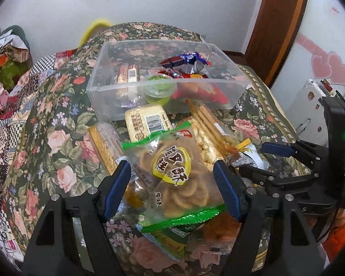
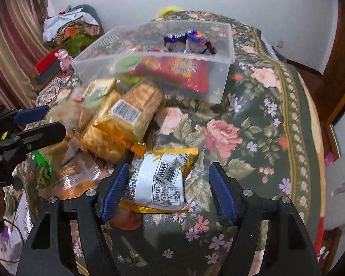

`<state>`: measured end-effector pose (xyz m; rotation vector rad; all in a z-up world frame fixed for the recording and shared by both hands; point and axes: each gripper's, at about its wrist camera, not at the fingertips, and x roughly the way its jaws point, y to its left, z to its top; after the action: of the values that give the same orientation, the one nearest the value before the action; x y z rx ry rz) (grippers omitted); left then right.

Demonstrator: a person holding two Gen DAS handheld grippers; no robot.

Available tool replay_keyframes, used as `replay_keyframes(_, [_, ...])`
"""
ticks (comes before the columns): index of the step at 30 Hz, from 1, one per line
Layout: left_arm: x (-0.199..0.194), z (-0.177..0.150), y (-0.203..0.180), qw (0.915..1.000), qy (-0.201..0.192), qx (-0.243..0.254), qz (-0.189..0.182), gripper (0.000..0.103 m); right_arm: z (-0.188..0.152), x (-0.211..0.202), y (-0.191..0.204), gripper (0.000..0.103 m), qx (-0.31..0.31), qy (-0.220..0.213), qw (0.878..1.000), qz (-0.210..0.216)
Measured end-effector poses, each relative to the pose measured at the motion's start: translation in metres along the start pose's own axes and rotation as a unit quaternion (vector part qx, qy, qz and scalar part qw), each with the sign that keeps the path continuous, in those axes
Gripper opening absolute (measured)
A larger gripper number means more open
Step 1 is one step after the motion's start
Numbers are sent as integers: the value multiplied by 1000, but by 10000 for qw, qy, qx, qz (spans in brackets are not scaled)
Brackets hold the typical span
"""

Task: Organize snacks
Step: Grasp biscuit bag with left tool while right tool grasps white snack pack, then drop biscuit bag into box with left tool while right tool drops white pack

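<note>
A clear plastic bin stands on the floral cloth and holds a red packet, a blue-and-red wrapper and a green jelly cup. A pile of loose snacks lies in front of it. My left gripper is open, its jaws on either side of a clear cookie bag with a yellow label. My right gripper is open over a white-and-gold packet, which lies nearer its left finger. The right gripper also shows in the left wrist view.
A gold cracker pack with a barcode and a cream packet lie in the pile near the bin. Bare floral cloth spreads to the right. Clothes and boxes lie at the far left, a fridge at the right.
</note>
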<state>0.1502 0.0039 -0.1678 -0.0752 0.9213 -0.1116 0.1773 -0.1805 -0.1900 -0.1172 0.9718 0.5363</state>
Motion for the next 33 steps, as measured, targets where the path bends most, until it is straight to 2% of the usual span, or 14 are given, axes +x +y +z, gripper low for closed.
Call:
replay_keyframes(4, [6, -3, 2, 9999, -20, -81, -66, 74, -8, 3, -6, 69, 170, 60, 9998, 118])
replay_keyframes(5, [6, -4, 3, 9999, -38, -93, -76, 72, -8, 3, -8, 66, 207, 68, 9996, 157])
replay_keyframes(7, [6, -5, 3, 9998, -66, -125, -136, 65, -10, 3, -10, 53, 222, 39, 9995, 207])
replay_keyframes(10, [6, -6, 4, 9997, -99, -141, -160, 58, -12, 0, -12, 47, 218, 7, 9995, 226])
replay_keyframes(17, [-1, -7, 8, 9994, -151, -179, -238, 42, -13, -5, -20, 44, 394, -106, 9989, 223])
replay_keyframes(23, [-11, -5, 7, 9994, -265, -161, -173, 34, -13, -20, -29, 43, 480, -304, 9983, 88])
replay_keyframes(33, [-35, 10, 14, 9977, -644, -203, -97, 34, 3, -52, -32, 43, 500, -826, 9953, -20])
